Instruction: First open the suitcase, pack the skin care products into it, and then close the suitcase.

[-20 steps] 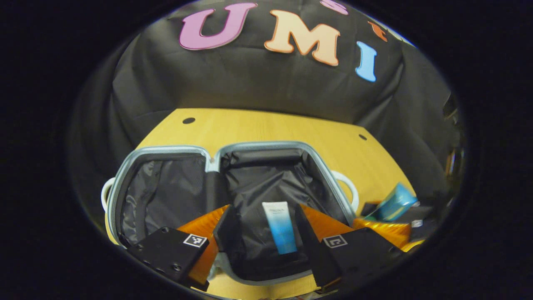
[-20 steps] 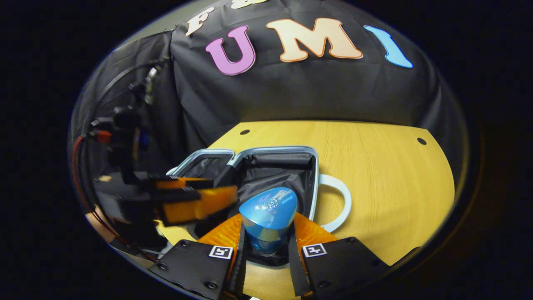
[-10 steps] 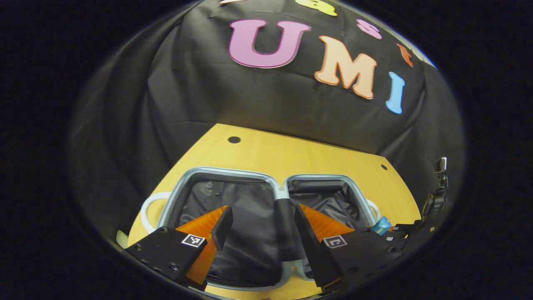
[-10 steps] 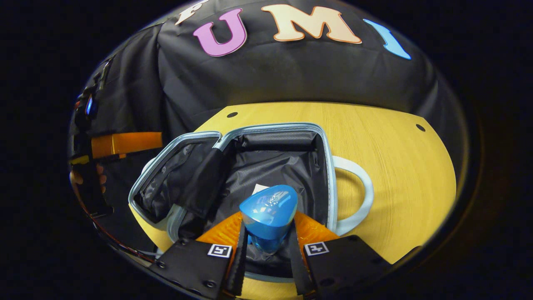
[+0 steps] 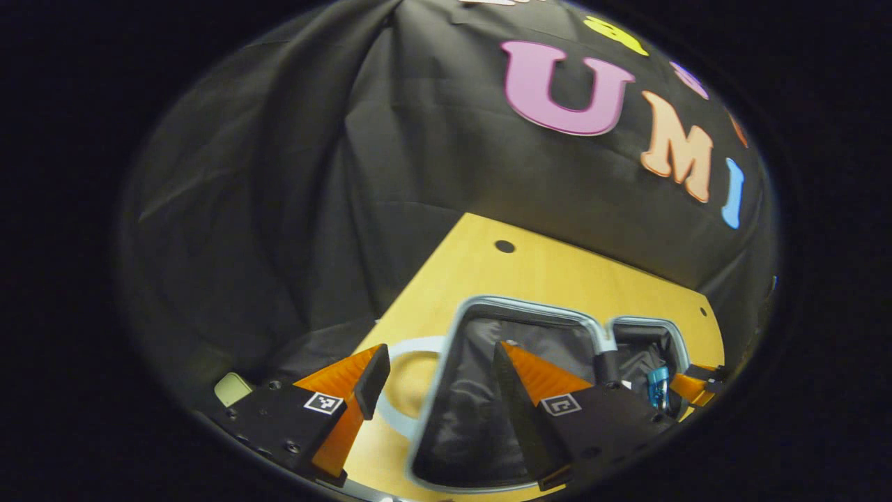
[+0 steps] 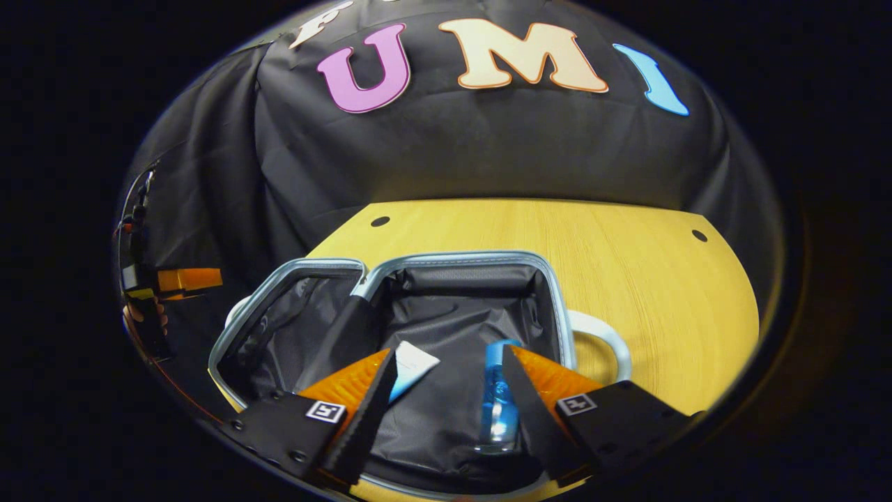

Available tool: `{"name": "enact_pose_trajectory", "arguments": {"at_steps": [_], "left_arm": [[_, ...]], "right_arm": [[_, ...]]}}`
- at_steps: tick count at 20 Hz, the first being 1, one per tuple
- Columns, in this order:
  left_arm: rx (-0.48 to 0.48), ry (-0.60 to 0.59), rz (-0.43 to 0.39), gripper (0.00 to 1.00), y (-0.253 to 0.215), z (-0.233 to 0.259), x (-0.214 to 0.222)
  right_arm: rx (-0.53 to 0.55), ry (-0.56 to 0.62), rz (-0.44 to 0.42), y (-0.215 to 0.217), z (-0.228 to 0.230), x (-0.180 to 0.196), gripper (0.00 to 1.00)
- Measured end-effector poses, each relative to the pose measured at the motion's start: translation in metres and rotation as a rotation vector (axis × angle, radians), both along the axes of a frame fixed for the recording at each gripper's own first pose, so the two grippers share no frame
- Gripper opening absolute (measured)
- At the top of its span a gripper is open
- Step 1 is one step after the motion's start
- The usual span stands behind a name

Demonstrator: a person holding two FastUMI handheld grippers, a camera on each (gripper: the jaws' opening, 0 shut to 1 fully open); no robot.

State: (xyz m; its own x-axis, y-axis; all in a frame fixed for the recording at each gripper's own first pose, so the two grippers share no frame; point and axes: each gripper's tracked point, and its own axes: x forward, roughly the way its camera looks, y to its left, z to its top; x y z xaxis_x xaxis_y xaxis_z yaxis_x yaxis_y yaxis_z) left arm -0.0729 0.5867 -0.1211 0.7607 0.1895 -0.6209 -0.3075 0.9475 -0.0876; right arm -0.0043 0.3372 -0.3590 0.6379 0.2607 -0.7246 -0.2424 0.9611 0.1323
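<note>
My right tongs [image 6: 440, 390] are spread apart over the open suitcase [image 6: 460, 259] on the table [image 6: 627, 279], gripping nothing. The blue bottle [image 6: 499, 397] lies on the black lining of the right half, its long axis running away from me, its right edge hidden by my right finger. The tube [image 6: 411, 366] lies beside it, its lower end hidden behind my left finger. My left tongs [image 5: 433, 380] also gape empty, above the suitcase's left rim and white handle [image 5: 411, 345].
</note>
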Motion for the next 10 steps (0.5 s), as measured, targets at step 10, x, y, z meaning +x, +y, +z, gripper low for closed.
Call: {"name": "enact_pose_trajectory", "arguments": {"at_steps": [10], "left_arm": [[-0.14, 0.26, 0.057, 0.88, 0.064, -0.103, -0.009]], "right_arm": [[-0.043, -0.172, 0.001, 0.004, 0.059, 0.033, 0.98]]}}
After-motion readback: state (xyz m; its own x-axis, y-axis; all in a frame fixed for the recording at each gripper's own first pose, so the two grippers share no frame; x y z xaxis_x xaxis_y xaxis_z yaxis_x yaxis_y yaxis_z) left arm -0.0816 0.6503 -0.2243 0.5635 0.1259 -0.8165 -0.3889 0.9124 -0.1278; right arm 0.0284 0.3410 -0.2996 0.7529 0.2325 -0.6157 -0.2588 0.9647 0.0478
